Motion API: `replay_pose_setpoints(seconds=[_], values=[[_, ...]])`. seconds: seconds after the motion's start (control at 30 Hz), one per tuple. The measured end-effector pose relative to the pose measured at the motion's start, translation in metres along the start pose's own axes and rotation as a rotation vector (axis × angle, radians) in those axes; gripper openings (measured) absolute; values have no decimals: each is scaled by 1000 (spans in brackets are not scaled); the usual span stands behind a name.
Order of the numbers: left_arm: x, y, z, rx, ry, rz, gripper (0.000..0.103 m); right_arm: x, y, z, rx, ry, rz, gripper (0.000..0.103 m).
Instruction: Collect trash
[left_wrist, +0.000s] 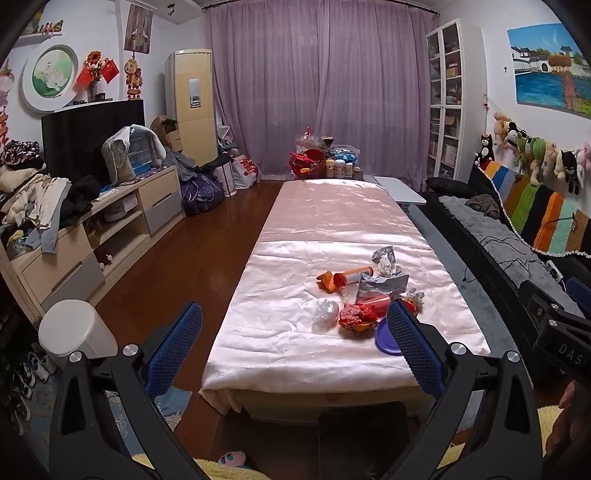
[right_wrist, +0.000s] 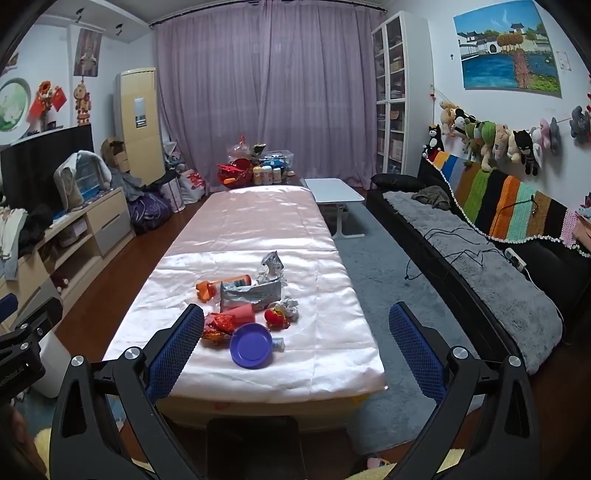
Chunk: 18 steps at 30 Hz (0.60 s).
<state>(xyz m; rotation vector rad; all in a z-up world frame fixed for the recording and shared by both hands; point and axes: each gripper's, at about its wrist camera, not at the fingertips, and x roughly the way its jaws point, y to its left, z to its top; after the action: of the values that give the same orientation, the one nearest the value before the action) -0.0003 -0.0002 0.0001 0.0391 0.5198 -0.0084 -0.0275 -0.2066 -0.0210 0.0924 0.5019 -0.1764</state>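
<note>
While both tongs (left_wrist: 294, 338) (right_wrist: 296, 338) gape empty | trash (right_wrist: 243, 295) on table (right_wrist: 332, 354) | bin (left_wrist: 75, 328) lidded

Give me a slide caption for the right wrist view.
Open right gripper faces trash pile on pink-covered table.

Open cloth at the near edge, clutter mid-table

The pink satin-covered long table (right_wrist: 258, 221) lies bare in its near-left part and far half; a cluster of crumpled foil and red wrappers (left_wrist: 360, 317), an orange tube (right_wrist: 225, 286) and a purple plastic lid (right_wrist: 251, 345) crowd the near-right middle.
</note>
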Motion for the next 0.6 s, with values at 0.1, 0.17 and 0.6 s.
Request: replay_pose_setpoints(seconds=[0.1, 0.17, 0.6], values=[[0, 0, 0, 1, -1, 0, 95, 0, 0, 0, 0, 0, 0, 100], [0, 0, 0, 1, -1, 0, 95, 0, 0, 0, 0, 0, 0, 100], [1, 1, 1, 4, -4, 3, 95, 1, 0, 2, 0, -1, -4, 100]])
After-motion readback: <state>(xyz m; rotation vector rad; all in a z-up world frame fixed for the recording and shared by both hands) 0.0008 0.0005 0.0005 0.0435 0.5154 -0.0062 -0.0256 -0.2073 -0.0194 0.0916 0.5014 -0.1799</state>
